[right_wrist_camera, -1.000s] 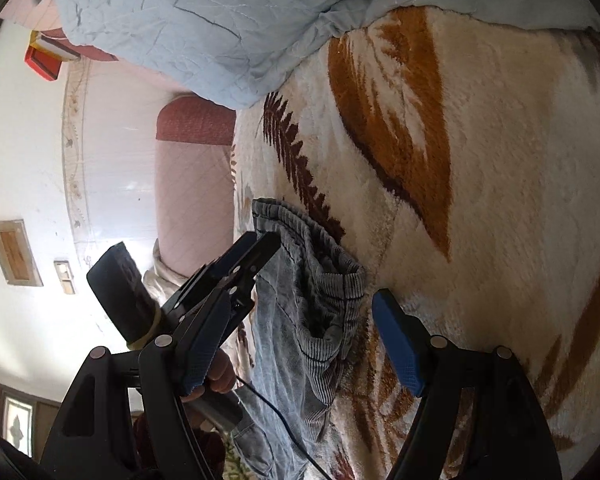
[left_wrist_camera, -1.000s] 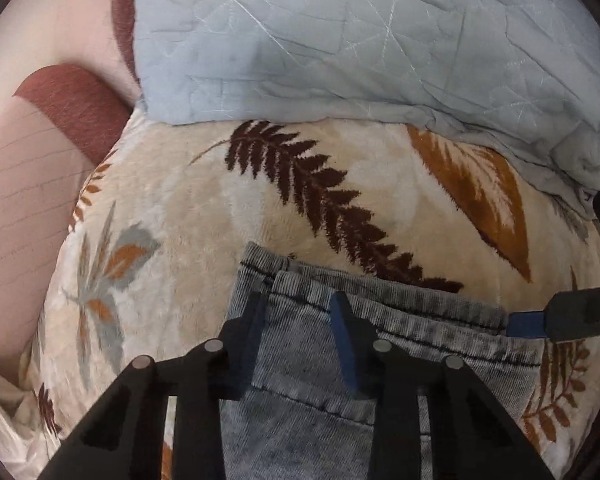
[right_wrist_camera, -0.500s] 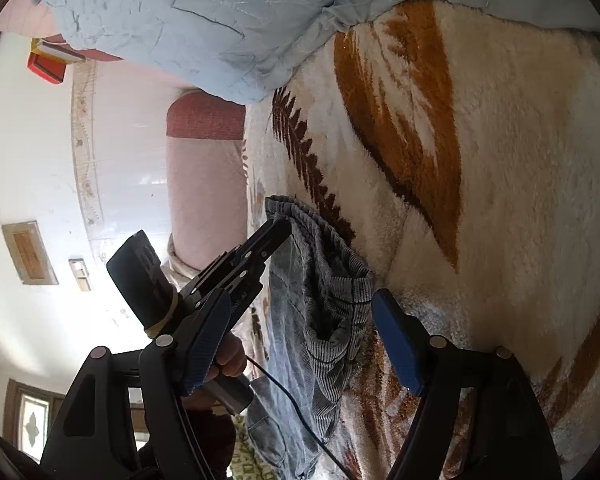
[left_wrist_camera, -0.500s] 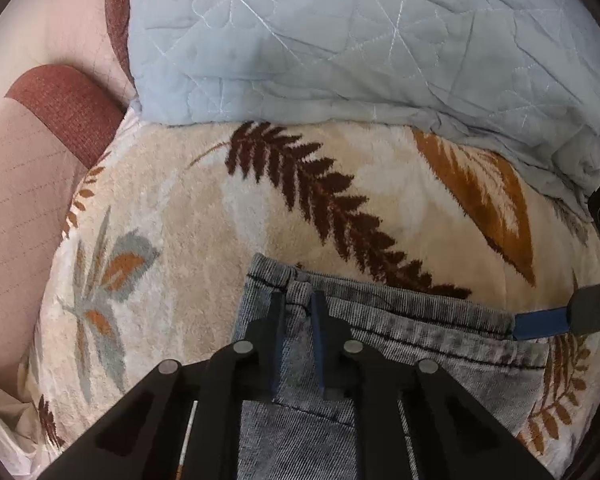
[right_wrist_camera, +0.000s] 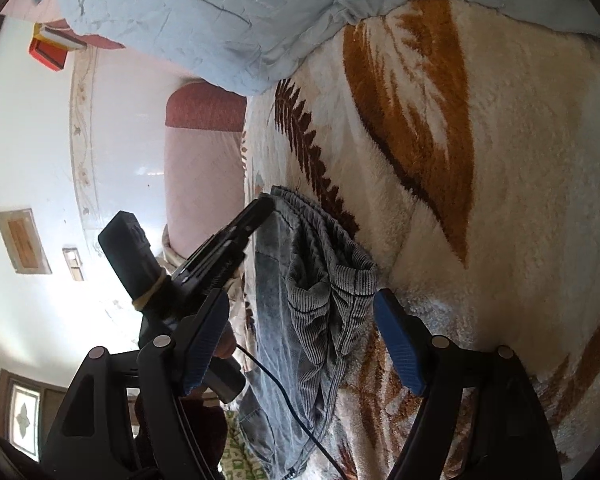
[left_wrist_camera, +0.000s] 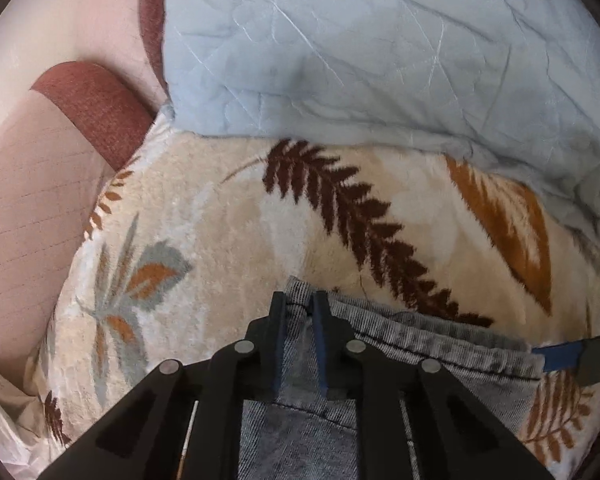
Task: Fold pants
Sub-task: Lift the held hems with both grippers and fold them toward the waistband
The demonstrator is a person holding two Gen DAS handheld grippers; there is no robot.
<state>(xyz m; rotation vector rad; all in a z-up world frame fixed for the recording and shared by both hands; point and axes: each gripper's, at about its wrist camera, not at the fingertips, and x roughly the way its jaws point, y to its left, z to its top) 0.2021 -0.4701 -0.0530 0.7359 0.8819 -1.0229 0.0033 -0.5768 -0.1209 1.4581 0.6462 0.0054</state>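
Left gripper (left_wrist_camera: 299, 306) pinches jeans (left_wrist_camera: 420, 340) waistband corner, at 6 o'clock in left view. Right gripper (right_wrist_camera: 302, 312) spread wide, straddling other waistband end without touching. Jeans lie on leaf-print blanket (left_wrist_camera: 228, 232); blue quilt (left_wrist_camera: 360, 52) at 12 o'clock.

Pants (left_wrist_camera: 420, 340): washed grey-blue denim. Blanket (left_wrist_camera: 228, 240): cream, brown and orange fern-leaf print. Quilt (left_wrist_camera: 360, 48): pale blue, stitched.

Cream leaf-patterned plush blanket (left_wrist_camera: 228, 248) covering the bed, crumpled pale blue quilt (left_wrist_camera: 380, 48) at its far end, grey denim pants (left_wrist_camera: 428, 344) lying on it
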